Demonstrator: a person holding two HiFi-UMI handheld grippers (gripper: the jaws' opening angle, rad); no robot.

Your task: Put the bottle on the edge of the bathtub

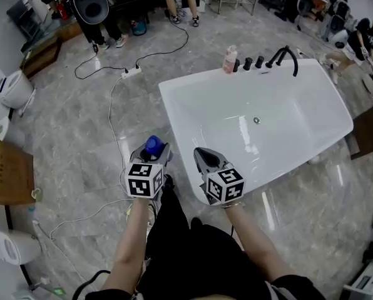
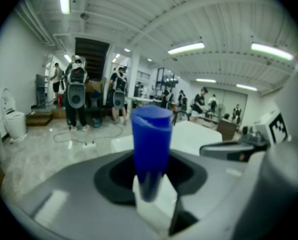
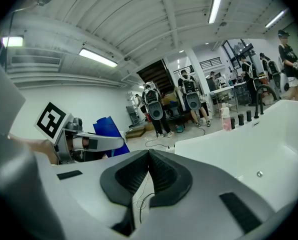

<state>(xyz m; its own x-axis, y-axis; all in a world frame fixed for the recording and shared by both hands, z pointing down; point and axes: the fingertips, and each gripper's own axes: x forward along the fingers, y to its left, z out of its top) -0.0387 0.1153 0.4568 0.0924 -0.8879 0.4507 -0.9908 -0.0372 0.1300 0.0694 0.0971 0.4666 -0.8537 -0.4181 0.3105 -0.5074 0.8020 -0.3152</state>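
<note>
While the person stands at the near end of the bathtub (image 1: 202,102), both grippers hang over the grey marbled floor (image 1: 74,130) just short of its near rim. The left gripper (image 1: 154,156) has its fingers partly apart and clamped on the bottle (image 1: 153,144). The left gripper view shows the bottle's white body wedged between the dark pads, with its blue cap (image 2: 151,134) standing upright above them. So the bottle is off the bathtub, in the air just beside its near left corner, touching neither the rim nor the floor.

The right gripper (image 1: 203,155) sits beside it, closer to the bathtub and over the near rim's edge. Its fingers are pressed together with nothing between them, and in the right gripper view the ribbed pads (image 3: 161,171) meet at a single seam.

On the bathtub's far rim a pink bottle (image 1: 229,59) stands upright at the left end of a row of black knobs (image 1: 248,63). A black curved tap (image 1: 286,55) rises at the right end of that row. The round drain (image 1: 256,120) lies in the white basin, towards the far side.

Beyond the bathtub's far left corner a white power strip (image 1: 131,72) lies on the floor with a black cable looping away from it. Well to the bathtub's left are a white toilet (image 1: 12,87) and a cardboard box (image 1: 8,172).
</note>
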